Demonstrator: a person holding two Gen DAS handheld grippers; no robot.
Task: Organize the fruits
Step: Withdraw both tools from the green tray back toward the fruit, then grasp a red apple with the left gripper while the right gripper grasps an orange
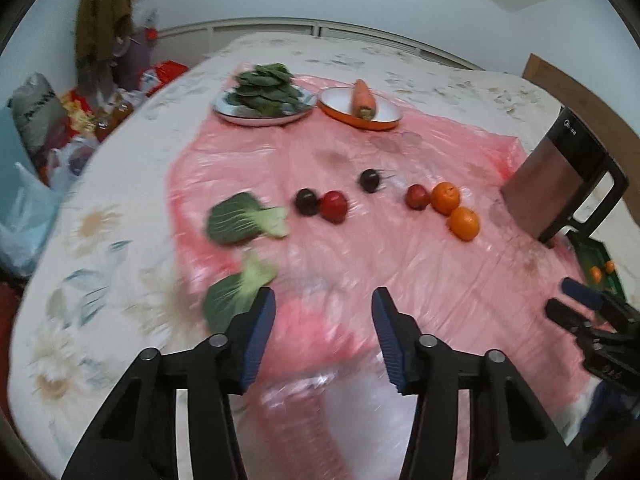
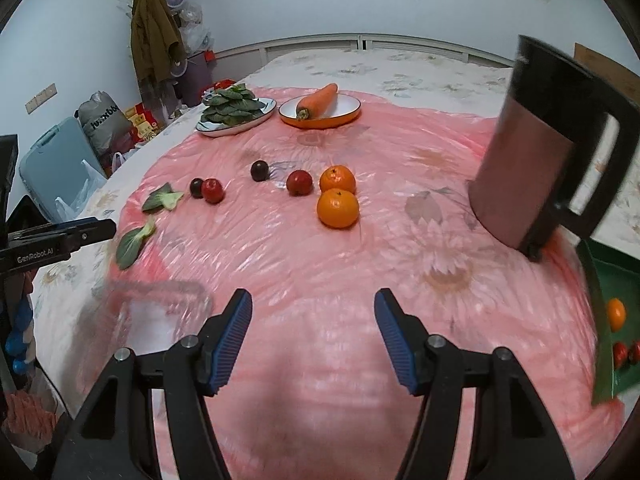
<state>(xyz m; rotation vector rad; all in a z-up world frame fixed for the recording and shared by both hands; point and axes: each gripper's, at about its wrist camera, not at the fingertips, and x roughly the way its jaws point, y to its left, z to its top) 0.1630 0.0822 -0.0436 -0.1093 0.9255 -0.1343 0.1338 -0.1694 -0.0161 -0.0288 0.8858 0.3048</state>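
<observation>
Both grippers low in frame over the pink sheet (image 2: pixel 320 264): left gripper (image 1: pixel 323 300) spread with nothing between its fingers, right gripper (image 2: pixel 313 300) also wide apart and empty. Just past the left one, lower left, two loose green leaves (image 1: pixel 244 220). Mid-frame, a row of fruit: two dark plums (image 2: pixel 259 170), two red ones (image 2: pixel 299 182), then two oranges (image 2: pixel 337 208) touching each other. Right edge, a tilted kettle (image 2: pixel 536 168) and a green tray (image 2: pixel 600 320) holding an orange and red fruit. Far back, a plate of greens (image 2: pixel 236 110) beside a carrot (image 2: pixel 318 101) on an orange dish (image 2: pixel 320 114)
</observation>
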